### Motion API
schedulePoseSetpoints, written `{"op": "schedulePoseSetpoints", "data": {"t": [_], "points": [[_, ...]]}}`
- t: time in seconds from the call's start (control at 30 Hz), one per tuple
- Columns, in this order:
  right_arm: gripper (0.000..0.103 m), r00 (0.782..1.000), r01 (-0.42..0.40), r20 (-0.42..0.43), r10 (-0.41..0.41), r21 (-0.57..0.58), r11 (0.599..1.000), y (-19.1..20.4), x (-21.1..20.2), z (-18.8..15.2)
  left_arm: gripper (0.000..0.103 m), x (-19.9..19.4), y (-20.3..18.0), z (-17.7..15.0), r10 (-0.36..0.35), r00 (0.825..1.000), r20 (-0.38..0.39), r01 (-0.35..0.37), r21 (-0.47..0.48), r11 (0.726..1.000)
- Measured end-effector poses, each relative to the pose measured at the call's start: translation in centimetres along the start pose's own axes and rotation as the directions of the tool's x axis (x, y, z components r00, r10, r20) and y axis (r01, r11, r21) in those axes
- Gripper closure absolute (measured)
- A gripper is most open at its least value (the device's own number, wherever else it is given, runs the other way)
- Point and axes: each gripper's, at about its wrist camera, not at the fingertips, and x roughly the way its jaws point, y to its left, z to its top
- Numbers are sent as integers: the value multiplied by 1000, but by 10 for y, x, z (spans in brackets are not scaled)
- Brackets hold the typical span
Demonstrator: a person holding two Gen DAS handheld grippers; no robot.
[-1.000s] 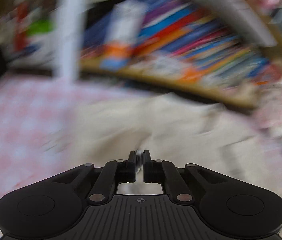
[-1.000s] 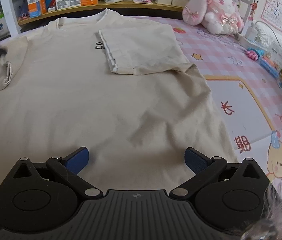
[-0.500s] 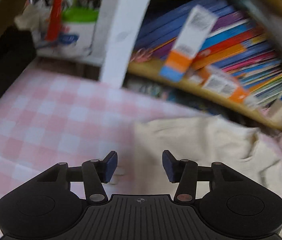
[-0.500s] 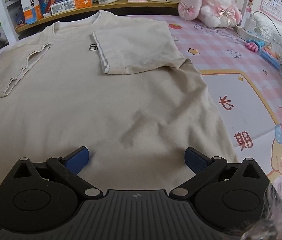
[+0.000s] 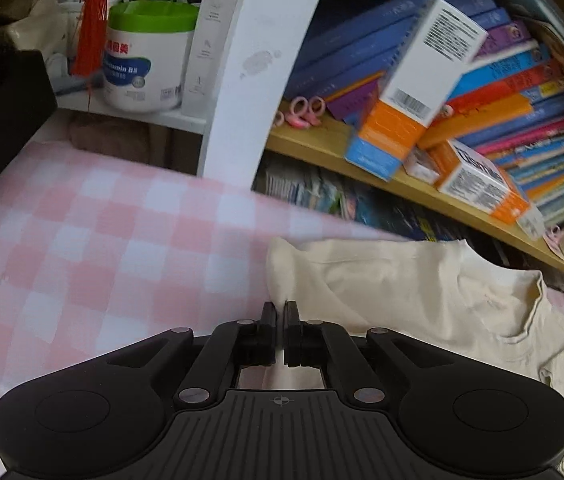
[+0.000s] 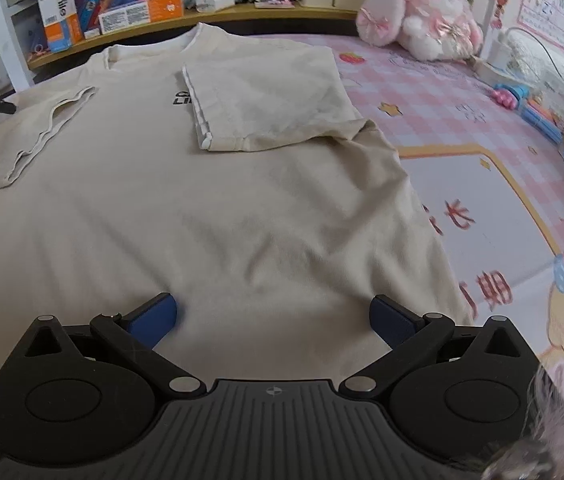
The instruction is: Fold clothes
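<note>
A cream T-shirt lies flat on the pink checked table cover, collar toward the bookshelf. Its right sleeve is folded in over the chest. Its left sleeve lies flat at the far left. In the left wrist view my left gripper is shut on the shoulder edge of the T-shirt. My right gripper is open and empty, low over the shirt's lower part.
A wooden shelf with books and boxes runs along the far edge. A white jar stands at the back left. A pink plush rabbit sits at the back right. Pens and toys lie along the right side.
My left gripper was open half a second ago and has now shut on the shirt's edge near the left shoulder. The right gripper has barely moved.
</note>
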Motion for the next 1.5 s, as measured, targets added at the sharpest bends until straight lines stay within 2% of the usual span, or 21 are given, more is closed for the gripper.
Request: {"op": "schedulePoseSetpoints", "data": {"t": [0.23,0.43,0.6,0.7,0.77,0.87,1.1,1.2,1.23,1.33,1.4,1.5], "points": [[0,1000,-12,28,13,-18,1000,14,16,18,101,8,10,12,13,1000,6,-12,-30,999],[0,999,-13,35,14,-20,1000,16,22,26,94,2,3,8,18,1000,10,-18,73,997],[0,1000,-9,25,9,-17,1000,16,21,26,88,-29,5,-12,-19,999,30,15,111,994],[0,1000,12,19,-11,-32,999,18,14,23,78,-55,8,-34,-30,999,31,26,132,991],[0,999,29,26,-28,-48,998,18,8,18,60,-74,11,-52,-40,999,30,35,143,989],[0,997,62,40,-61,-39,997,10,-2,10,46,-103,14,-82,-50,998,32,44,171,984],[1,991,128,43,-130,28,991,-30,-22,0,29,-171,17,-153,0,1000,29,-7,234,972],[3,991,130,39,-131,36,991,-48,-26,-2,22,-190,18,-177,24,999,26,-29,217,976],[7,991,125,34,-126,41,991,-53,-26,-3,22,-196,19,-185,34,999,24,-38,203,978],[31,995,98,14,-99,56,994,-66,-26,-5,22,-207,20,-204,76,997,15,-77,158,984],[43,997,80,-1,-80,55,995,-71,-24,-6,22,-212,18,-214,92,996,8,-92,134,987],[52,999,52,6,-53,41,998,-73,-25,-7,22,-216,13,-223,116,993,6,-116,144,983]]}}
